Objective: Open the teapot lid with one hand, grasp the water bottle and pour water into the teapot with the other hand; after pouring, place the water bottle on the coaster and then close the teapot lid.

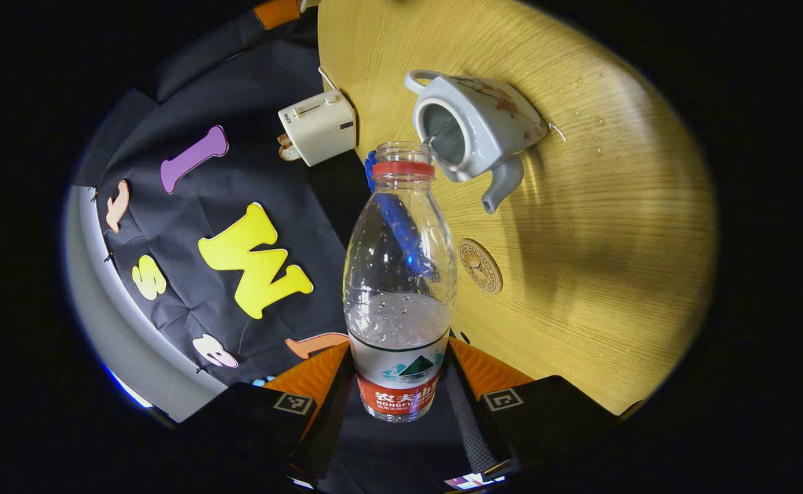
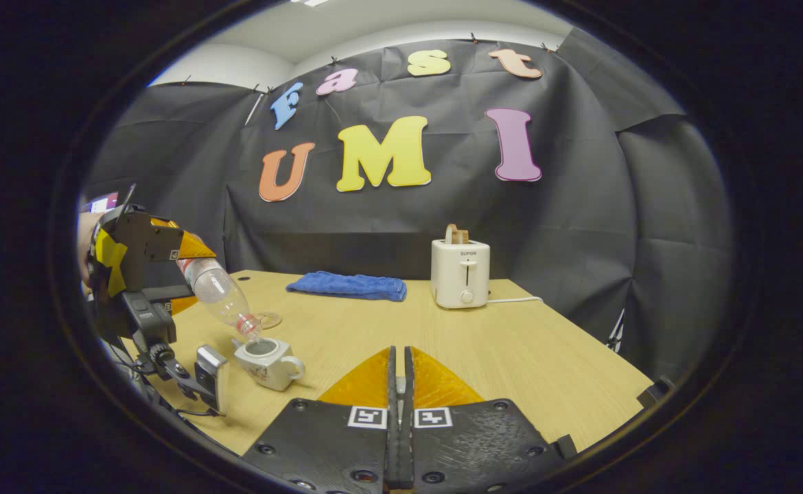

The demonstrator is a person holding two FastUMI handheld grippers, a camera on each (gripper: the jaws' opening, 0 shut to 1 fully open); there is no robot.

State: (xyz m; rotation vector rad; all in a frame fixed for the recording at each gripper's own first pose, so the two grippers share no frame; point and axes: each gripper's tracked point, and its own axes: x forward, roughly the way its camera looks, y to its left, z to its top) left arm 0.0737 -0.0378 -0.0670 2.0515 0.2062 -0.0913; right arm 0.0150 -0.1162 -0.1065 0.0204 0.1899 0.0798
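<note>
Left gripper (image 1: 401, 384) is clamped on the water bottle (image 1: 400, 288), tipped so its open mouth sits right over the lidless teapot (image 1: 473, 127), thin stream going in. Right gripper (image 2: 399, 374) has its fingers pressed together, hovering over the table (image 2: 511, 343). Coaster (image 1: 480, 265) sits near the teapot, toaster (image 2: 460, 272) at the back.

Square-coded markers on claw (image 2: 399, 374) mounts
</note>
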